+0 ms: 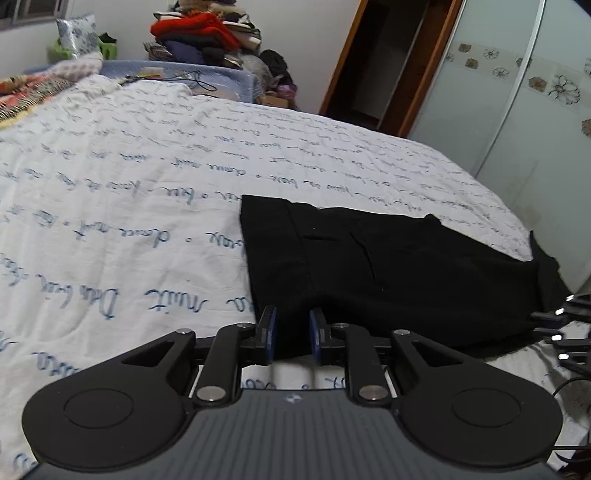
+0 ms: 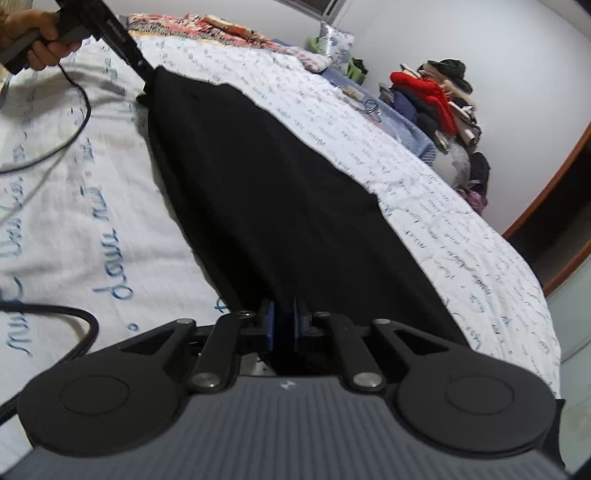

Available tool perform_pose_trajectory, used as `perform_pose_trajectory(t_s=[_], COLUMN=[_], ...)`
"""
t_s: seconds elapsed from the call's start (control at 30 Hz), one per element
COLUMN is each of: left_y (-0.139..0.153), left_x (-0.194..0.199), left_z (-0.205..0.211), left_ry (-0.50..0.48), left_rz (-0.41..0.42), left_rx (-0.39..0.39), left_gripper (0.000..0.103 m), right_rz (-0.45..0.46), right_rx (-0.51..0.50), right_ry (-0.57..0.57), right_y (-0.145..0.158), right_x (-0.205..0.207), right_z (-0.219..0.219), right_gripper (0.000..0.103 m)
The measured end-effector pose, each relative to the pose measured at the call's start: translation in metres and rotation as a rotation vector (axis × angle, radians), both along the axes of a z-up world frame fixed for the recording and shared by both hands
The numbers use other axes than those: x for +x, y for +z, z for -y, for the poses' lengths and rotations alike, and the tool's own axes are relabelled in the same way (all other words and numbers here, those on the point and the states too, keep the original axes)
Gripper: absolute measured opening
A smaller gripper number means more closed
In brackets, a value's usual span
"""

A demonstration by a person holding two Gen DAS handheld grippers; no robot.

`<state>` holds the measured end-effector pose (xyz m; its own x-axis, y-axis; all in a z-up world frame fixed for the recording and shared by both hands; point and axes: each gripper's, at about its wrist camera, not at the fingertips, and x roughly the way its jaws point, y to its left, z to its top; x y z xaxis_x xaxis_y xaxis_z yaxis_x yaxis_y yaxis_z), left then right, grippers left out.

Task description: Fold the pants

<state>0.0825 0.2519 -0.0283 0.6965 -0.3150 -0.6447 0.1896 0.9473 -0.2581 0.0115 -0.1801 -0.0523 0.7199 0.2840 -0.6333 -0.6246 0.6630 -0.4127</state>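
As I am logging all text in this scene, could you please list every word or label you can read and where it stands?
"douce nuit": blue handwriting printed on the bedspread, as best it reads, repeated in rows.
Other handwriting on the bedspread: too blurred to read.
White print on the handle in the person's hand: too small to read.

- left hand-held gripper (image 1: pixel 292 334): black linkage arms, silver pivot screws, blue pads, ribbed grey body at 6 o'clock
- right hand-held gripper (image 2: pixel 283 325): same build; black cable at 9 o'clock
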Motion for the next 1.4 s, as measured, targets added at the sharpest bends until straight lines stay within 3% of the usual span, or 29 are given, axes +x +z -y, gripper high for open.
perform_pose_trajectory(t_s=[0.13, 0.23, 0.33, 0.37, 0.4, 0.5, 0.6, 0.67, 0.7, 0.73, 0.77, 0.87, 0.9, 0.93, 1.0, 1.13, 1.4], left_y=[0.010, 0.020, 0.028, 0.030, 0.030, 0.029, 0.020, 0.010, 0.005, 0.001, 0.000, 0.012, 0.018, 0.024, 0.032, 0.043, 0.037], left_x=[-0.003, 0.002, 0.015, 0.020, 0.026, 0.038, 0.045, 0.045, 0.044, 0.042, 0.040, 0.035, 0.034, 0.034, 0.034, 0.037, 0.046], left_z=[-0.011, -0.020, -0.004, 0.005, 0.015, 0.046, 0.070, 0.079, 0.081, 0.081, 0.081, 0.079, 0.080, 0.083, 0.097, 0.144, 0.267], left_ry=[0.074, 0.169, 0.124, 0.103, 0.081, 0.011, -0.041, -0.045, -0.042, -0.034, -0.023, -0.005, -0.005, -0.009, -0.036, -0.155, -0.418], left_rz=[0.006, 0.020, 0.036, 0.037, 0.036, 0.038, 0.028, 0.001, -0.010, -0.016, -0.015, 0.004, 0.017, 0.028, 0.045, 0.066, 0.050], left_rx=[0.017, 0.034, 0.056, 0.051, 0.043, 0.055, 0.123, 0.208, 0.249, 0.286, 0.311, 0.284, 0.265, 0.254, 0.250, 0.231, 0.180], left_gripper=[0.019, 0.019, 0.019, 0.019, 0.019, 0.019, 0.024, 0.043, 0.050, 0.063, 0.065, 0.065, 0.065, 0.065, 0.067, 0.071, 0.071], right_rz=[-0.021, -0.013, -0.002, -0.014, -0.040, -0.134, -0.260, -0.364, -0.385, -0.378, -0.342, -0.197, -0.180, -0.168, -0.135, -0.002, 0.050], right_rx=[0.124, 0.193, 0.230, 0.247, 0.269, 0.356, 0.398, 0.428, 0.435, 0.423, 0.406, 0.337, 0.368, 0.436, 0.516, 0.502, 0.507], right_ry=[0.050, 0.031, -0.028, -0.050, -0.069, -0.115, -0.173, -0.207, -0.219, -0.233, -0.253, -0.391, -0.386, -0.353, -0.305, -0.340, -0.778], right_y=[0.027, 0.043, 0.050, 0.051, 0.051, 0.041, 0.026, 0.011, 0.003, -0.003, -0.006, -0.010, -0.004, 0.005, 0.022, 0.041, 0.024], right_x=[-0.009, 0.008, 0.049, 0.070, 0.091, 0.159, 0.220, 0.252, 0.257, 0.261, 0.262, 0.254, 0.246, 0.230, 0.191, 0.104, 0.011], right_z=[0.008, 0.016, 0.021, 0.021, 0.020, 0.017, 0.011, 0.011, 0.010, 0.009, 0.007, 0.002, 0.004, 0.008, 0.021, 0.063, 0.209], right_gripper=[0.014, 0.015, 0.022, 0.030, 0.037, 0.037, 0.046, 0.044, 0.026, 0.018, 0.014, 0.017, 0.017, 0.017, 0.027, 0.033, 0.038])
